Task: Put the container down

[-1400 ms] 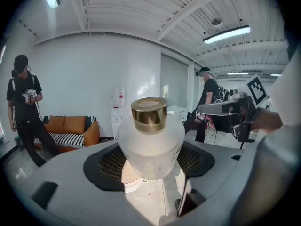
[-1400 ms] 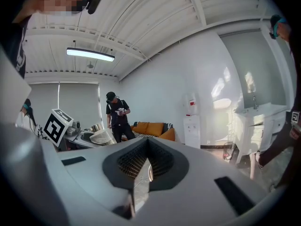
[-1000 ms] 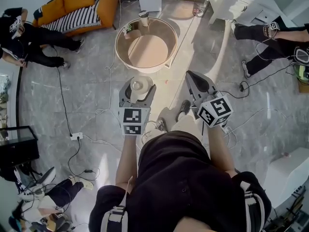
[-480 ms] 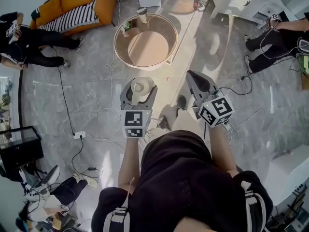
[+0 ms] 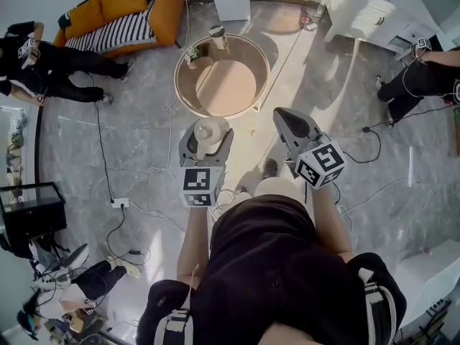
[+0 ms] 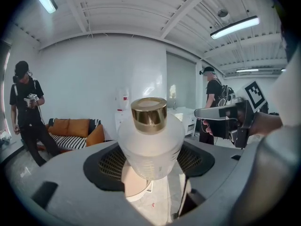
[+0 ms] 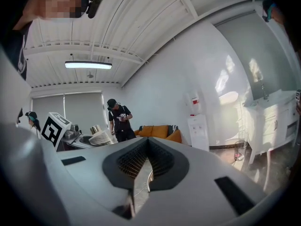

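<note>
We hold the frosted white gold-capped round bottle (image 6: 149, 142) clamped in the left gripper (image 5: 206, 136), right gripper (image 5: 282, 113) closed empty beside it; its smooth curve may slip before the round tan rimmed table (image 5: 181, 85) ahead.

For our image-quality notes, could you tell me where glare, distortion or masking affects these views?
Head view: a sunlit band washes out the floor. Left gripper view: fisheye curves the ceiling; the container in the jaws is sharp. Right gripper view: glare on the white wall, a mosaic patch top left.
</note>
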The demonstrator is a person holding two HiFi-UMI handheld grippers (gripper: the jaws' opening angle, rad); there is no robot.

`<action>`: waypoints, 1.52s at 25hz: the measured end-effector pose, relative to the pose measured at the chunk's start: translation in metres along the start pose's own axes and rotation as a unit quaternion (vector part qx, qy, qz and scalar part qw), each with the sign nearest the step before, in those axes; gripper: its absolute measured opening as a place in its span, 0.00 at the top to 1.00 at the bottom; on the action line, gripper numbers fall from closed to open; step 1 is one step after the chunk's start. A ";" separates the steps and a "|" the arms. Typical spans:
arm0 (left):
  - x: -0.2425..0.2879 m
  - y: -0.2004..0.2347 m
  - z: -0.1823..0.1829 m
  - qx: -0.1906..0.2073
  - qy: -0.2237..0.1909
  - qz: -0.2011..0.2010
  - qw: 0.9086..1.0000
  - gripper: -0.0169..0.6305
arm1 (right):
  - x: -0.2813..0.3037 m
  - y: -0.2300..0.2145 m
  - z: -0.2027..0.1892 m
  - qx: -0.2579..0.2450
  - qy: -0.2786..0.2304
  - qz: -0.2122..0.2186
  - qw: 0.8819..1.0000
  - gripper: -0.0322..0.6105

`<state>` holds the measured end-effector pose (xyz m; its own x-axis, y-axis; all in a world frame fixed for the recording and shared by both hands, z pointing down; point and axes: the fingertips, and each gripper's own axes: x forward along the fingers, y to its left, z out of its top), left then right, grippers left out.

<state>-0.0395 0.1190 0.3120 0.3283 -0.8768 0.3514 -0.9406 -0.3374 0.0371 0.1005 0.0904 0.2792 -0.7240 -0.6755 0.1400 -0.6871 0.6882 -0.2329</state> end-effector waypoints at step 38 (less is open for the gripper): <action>0.130 0.036 0.029 0.017 0.015 -0.019 1.000 0.44 | 0.108 -0.094 0.028 -0.008 0.030 0.008 0.999 0.95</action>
<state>-0.0280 -0.0175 0.3318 0.3608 -0.8526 0.3779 -0.9239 -0.3822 0.0199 0.0887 -0.0546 0.2897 -0.7368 -0.6475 0.1946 -0.6761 0.7030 -0.2207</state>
